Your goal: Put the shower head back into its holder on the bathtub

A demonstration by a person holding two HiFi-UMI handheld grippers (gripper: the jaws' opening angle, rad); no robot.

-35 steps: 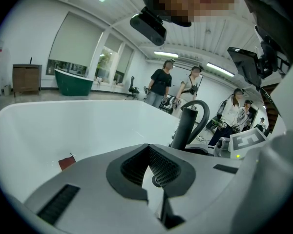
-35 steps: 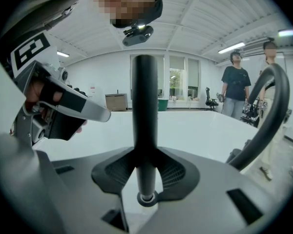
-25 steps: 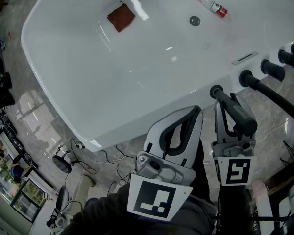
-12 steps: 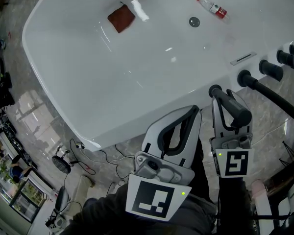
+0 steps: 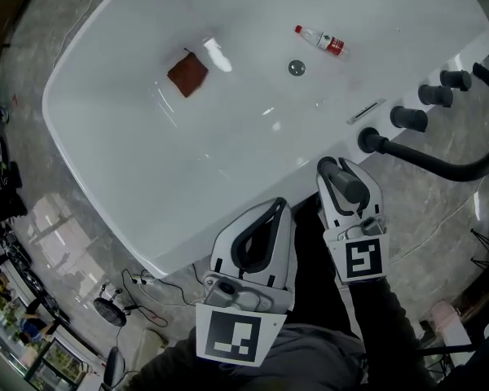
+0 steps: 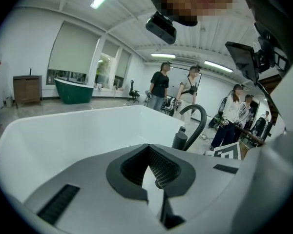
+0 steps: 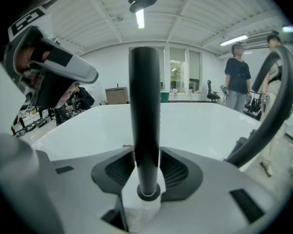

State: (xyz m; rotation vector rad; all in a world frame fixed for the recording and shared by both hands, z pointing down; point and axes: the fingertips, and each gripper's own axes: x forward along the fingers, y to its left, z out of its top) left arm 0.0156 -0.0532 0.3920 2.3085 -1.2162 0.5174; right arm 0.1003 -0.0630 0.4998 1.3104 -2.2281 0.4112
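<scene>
The black shower head (image 5: pixel 332 169) stands upright between the jaws of my right gripper (image 5: pixel 348 184), which is shut on its handle (image 7: pixel 144 111), just off the near rim of the white bathtub (image 5: pixel 253 177). Its black hose (image 5: pixel 460 168) loops right from a black fitting (image 5: pixel 371 140) on the rim, a short way beyond the head's tip. My left gripper (image 5: pixel 279 206) hangs beside the right one, over the rim, shut with nothing between its pads (image 6: pixel 161 167).
Three more black tap fittings (image 5: pixel 434 94) line the rim to the right. In the tub lie a brown cloth (image 5: pixel 187 73), a plastic bottle (image 5: pixel 322 41) and the drain (image 5: pixel 297 68). Cables and a small fan (image 5: pixel 110 309) lie on the floor; people stand behind.
The head view has swung, so the tub sits lower and further left and the hose loop shows. Both grippers keep about the same place against the rim; the right one's grip is unchanged.
</scene>
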